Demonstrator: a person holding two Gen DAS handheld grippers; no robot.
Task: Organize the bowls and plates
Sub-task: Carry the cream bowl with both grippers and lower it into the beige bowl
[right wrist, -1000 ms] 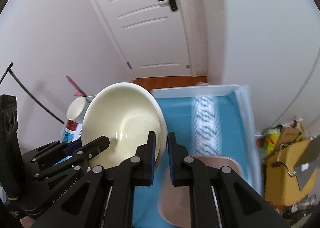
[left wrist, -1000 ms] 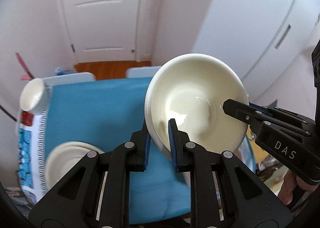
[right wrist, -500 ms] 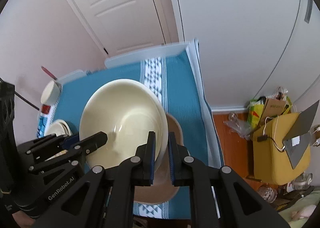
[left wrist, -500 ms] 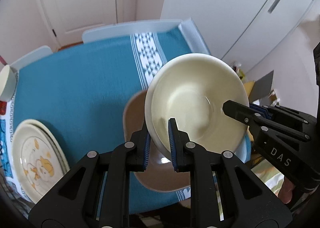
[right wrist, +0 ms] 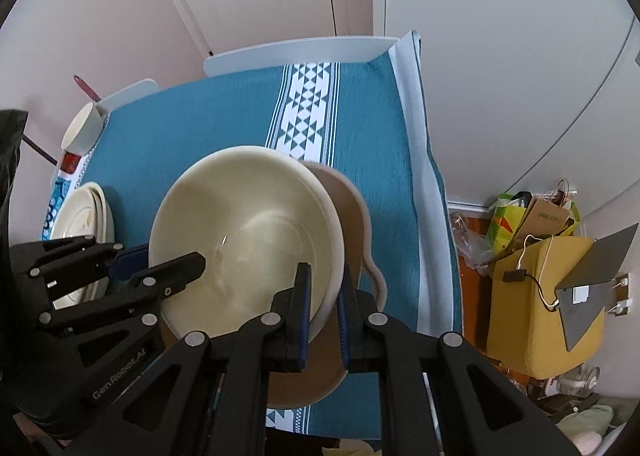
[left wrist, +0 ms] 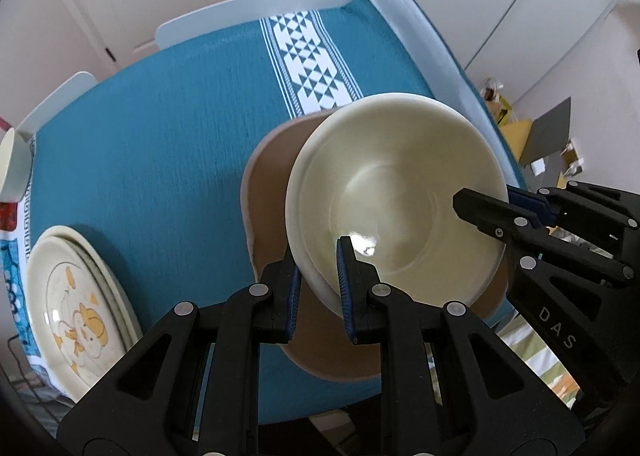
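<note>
at the left edge of the left wrist view a stack of plates lies on the teal tablecloth; the top one carries a cartoon print. a white cup shows at the far left edge above it. in the middle of the frame a brown plate lies flat on the cloth, and the cream bowl is over it, tilted a little. whether the bowl already touches the plate i cannot tell.

the left gripper sits at the lower middle of this view. its jaws pinch the near rim of the bowl, one blue pad outside the wall and one inside. at the right of the frame the right gripper holds the opposite rim.

in the right wrist view the same bowl fills the middle, with the brown plate showing past its right side. the right gripper pinches the rim at the lower middle of the frame, and the left gripper comes in from the left edge.

the bowl looks stiff and glossy, probably ceramic or hard melamine, so i judge it slippery and breakable. the rim is thin, and a hold on two opposite points seems the safe one; one pinch alone could let it swing. it should go down slowly and level.
</note>
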